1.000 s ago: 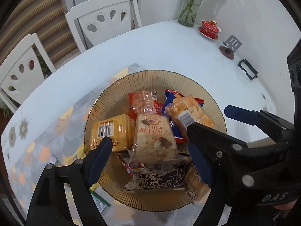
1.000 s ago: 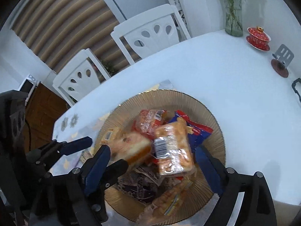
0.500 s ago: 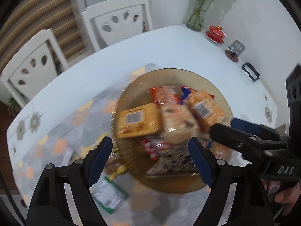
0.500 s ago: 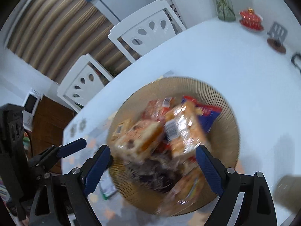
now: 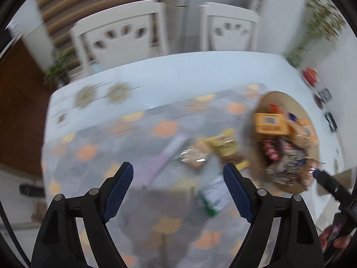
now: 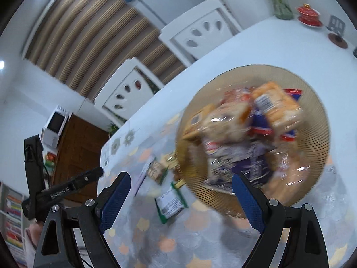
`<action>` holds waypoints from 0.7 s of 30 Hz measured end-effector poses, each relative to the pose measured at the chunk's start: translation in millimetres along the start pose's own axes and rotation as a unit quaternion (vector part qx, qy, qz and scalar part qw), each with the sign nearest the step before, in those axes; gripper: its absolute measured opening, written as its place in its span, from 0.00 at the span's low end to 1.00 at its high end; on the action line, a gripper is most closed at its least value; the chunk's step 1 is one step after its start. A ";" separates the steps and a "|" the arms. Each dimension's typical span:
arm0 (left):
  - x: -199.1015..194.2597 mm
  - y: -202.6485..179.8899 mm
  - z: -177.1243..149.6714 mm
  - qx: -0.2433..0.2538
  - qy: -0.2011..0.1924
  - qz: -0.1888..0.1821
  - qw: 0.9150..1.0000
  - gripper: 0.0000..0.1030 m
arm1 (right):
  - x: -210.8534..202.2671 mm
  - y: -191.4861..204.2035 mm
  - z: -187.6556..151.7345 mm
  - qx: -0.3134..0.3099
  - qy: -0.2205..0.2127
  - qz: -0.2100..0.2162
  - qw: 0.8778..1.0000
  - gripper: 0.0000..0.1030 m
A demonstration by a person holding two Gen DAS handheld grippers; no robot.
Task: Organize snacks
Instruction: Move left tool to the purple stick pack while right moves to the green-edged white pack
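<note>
Ahead of the left tongs (image 5: pixel 178 188), which hang spread wide with nothing between them, the left view shows a patterned mat (image 5: pixel 125 138) on the white worktop (image 5: pixel 189 67). Several loose snack packets lie on it: a purple one (image 5: pixel 166 156), a yellow one (image 5: pixel 223 144) and a green-and-white one (image 5: pixel 212 197) just inside the right finger. Off to the right sits the plate (image 5: pixel 263 102), heaped with snacks (image 5: pixel 270 124). Everything is motion-blurred.

From the right view, the right tongs (image 6: pixel 178 199) are likewise spread and empty, hovering over the plate's (image 6: pixel 312 89) near rim. Its pile (image 6: pixel 267 107) is blurred. The green-and-white packet (image 6: pixel 170 202) lies on the mat between the fingers, just beside the plate. The left tongs (image 6: pixel 73 183) show at far left.
</note>
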State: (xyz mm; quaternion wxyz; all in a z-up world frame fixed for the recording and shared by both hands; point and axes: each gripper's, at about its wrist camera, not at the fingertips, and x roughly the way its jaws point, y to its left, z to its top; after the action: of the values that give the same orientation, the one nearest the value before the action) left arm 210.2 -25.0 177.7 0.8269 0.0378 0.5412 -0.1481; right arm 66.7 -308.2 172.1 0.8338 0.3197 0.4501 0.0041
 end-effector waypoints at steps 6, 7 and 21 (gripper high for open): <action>7.2 59.1 -23.3 -0.048 0.023 0.036 0.998 0.79 | 63.7 19.6 -51.5 -0.027 0.101 -0.014 0.994 0.89; 10.5 65.8 -27.0 -0.057 0.027 0.033 0.997 0.79 | 71.9 21.5 -54.1 -0.029 0.114 -0.012 0.993 0.89; 112.8 42.5 -24.6 0.043 0.114 0.039 0.992 0.79 | 151.7 71.8 -79.9 -0.262 0.126 -0.111 0.950 0.89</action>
State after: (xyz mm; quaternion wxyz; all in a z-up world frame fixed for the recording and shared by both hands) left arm 242.4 -2.0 61.3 0.7626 0.1116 0.6231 -0.1335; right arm 116.9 -164.1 66.0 0.8197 0.0348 0.5674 0.0702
